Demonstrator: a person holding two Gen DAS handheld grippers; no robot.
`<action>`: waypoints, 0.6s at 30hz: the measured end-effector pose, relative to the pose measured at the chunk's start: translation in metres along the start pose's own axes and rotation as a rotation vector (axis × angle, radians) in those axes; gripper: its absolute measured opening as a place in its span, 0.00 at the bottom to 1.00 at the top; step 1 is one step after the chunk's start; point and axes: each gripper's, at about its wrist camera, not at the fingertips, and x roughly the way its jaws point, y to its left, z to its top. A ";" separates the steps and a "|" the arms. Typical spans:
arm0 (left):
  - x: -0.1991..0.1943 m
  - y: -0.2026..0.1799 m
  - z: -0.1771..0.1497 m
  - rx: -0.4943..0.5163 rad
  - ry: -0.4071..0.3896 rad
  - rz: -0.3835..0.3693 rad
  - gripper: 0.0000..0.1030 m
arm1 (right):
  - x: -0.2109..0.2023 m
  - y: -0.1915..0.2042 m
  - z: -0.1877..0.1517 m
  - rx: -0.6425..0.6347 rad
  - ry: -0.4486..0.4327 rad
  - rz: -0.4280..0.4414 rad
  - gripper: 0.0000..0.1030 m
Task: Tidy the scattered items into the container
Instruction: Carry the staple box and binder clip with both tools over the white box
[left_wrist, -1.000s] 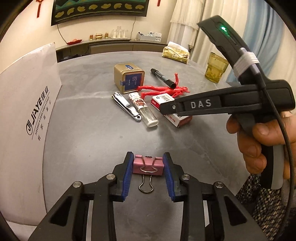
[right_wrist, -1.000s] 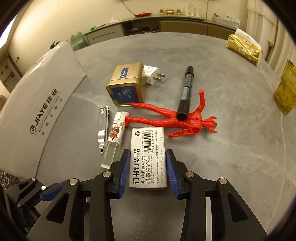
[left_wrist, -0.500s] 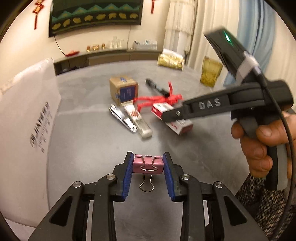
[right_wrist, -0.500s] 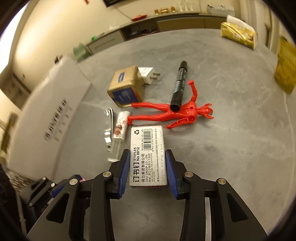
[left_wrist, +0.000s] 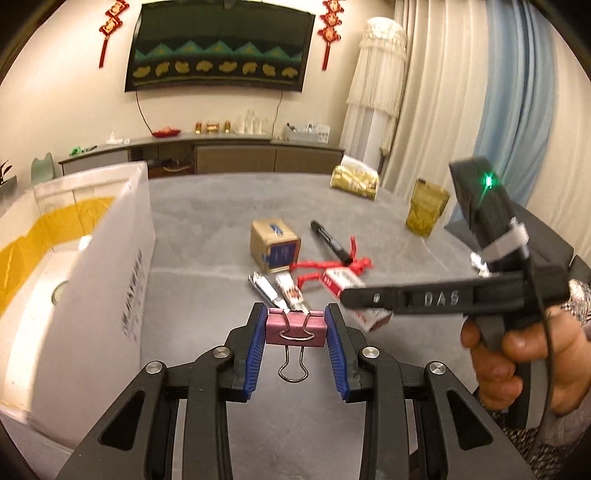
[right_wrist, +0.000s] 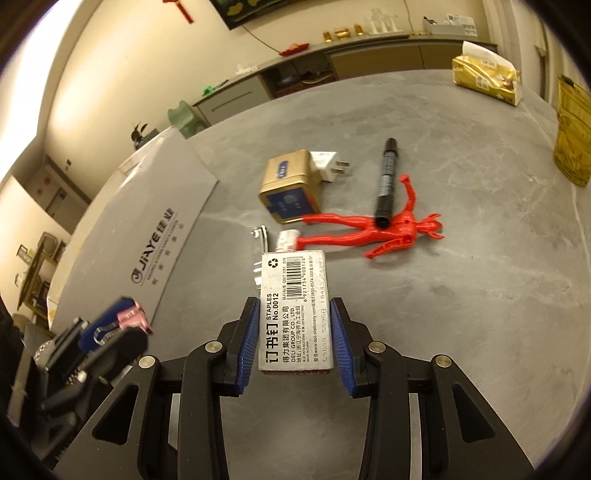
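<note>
My left gripper (left_wrist: 296, 325) is shut on a pink binder clip (left_wrist: 296, 329), held above the grey table beside the open white box (left_wrist: 107, 266). My right gripper (right_wrist: 294, 334) is shut on a staples box (right_wrist: 293, 306), lifted off the table; that box (left_wrist: 351, 291) also shows in the left wrist view. On the table lie a gold tin (right_wrist: 290, 192), a white plug (right_wrist: 328, 168), a black marker (right_wrist: 386, 188), a red figure (right_wrist: 373, 230), a nail clipper (left_wrist: 264, 291) and a small clear bottle (left_wrist: 291, 295).
The white box has yellow tape inside and printing on its near wall (right_wrist: 155, 236). A yellow glass (left_wrist: 424, 212) and a gold packet (left_wrist: 354, 182) stand at the table's far right. A hand (left_wrist: 517, 354) holds the right gripper's handle.
Both grippers have risen, each carrying its item. The left one has tilted up and moved toward the box, whose inside now shows. The staples box has left the table.
</note>
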 end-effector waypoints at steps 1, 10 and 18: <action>-0.003 0.001 0.002 -0.001 -0.011 0.004 0.32 | -0.001 0.002 -0.001 -0.006 -0.003 0.002 0.39; -0.032 0.006 0.011 -0.024 -0.084 0.028 0.32 | -0.010 0.030 -0.012 -0.076 -0.032 0.013 0.39; -0.073 0.005 0.012 -0.050 -0.149 0.050 0.32 | -0.025 0.055 -0.022 -0.139 -0.071 -0.006 0.39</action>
